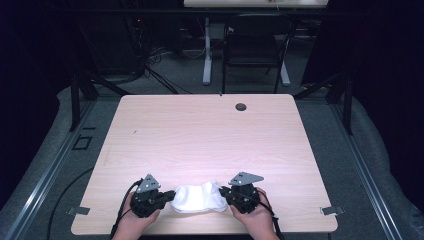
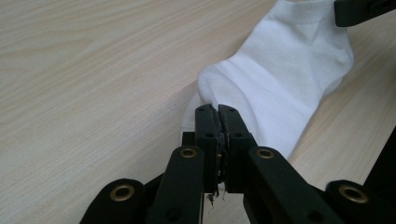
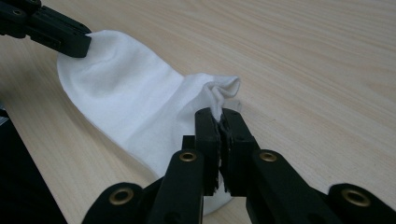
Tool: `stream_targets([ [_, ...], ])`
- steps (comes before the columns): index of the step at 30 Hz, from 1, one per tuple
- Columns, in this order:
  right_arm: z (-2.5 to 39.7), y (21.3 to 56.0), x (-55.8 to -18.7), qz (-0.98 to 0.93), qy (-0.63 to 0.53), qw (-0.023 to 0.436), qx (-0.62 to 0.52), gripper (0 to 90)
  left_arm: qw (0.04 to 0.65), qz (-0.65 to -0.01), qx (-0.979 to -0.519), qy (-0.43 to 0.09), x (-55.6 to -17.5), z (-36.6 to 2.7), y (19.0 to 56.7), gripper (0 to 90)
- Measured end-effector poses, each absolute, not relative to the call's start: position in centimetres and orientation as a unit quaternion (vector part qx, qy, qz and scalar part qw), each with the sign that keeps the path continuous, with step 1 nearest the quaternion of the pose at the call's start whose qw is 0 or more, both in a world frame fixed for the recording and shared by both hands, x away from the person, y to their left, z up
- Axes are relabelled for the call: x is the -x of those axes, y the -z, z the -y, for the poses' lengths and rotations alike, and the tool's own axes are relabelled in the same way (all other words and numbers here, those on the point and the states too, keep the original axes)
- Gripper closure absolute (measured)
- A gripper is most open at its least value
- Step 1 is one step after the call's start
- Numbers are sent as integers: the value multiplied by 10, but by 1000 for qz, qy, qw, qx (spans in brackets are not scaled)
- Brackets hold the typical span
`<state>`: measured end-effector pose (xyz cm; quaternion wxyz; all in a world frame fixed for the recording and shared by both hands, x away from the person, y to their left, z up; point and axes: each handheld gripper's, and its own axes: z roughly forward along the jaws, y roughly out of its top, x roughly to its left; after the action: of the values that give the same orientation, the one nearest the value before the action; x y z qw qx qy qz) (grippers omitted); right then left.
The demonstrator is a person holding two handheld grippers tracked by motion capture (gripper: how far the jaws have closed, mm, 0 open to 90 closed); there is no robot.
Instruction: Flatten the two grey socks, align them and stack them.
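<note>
A white sock [image 1: 199, 198] lies flat near the front edge of the light wooden table [image 1: 205, 135], stretched between both grippers. My left gripper [image 1: 170, 195] pinches the sock's left end; its jaws are shut on a fold of fabric [image 2: 218, 108]. My right gripper [image 1: 223, 192] is shut on the sock's right end, where a bunched edge [image 3: 219, 93] rises from between its fingertips. The sock [image 2: 280, 79] spreads out ahead of the left gripper, and the right gripper's tip shows at the top right there. In the right gripper view the sock [image 3: 130, 102] runs off toward the left gripper's tip at the top left.
A small dark round grommet [image 1: 241, 106] sits in the table near its far edge. A black chair [image 1: 252, 47] and a white table leg [image 1: 206, 55] stand on the floor beyond the table. Dark curtains hang at both sides.
</note>
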<state>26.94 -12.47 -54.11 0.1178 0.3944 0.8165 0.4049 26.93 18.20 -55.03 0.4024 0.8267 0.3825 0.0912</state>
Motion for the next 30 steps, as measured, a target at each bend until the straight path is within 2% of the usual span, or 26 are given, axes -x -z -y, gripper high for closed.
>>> stream_targets([
  [30, 128, 558, -275, -825, -381, 112, -403, 863, 368, -384, -842, -88, -271, -179, 567, 862],
])
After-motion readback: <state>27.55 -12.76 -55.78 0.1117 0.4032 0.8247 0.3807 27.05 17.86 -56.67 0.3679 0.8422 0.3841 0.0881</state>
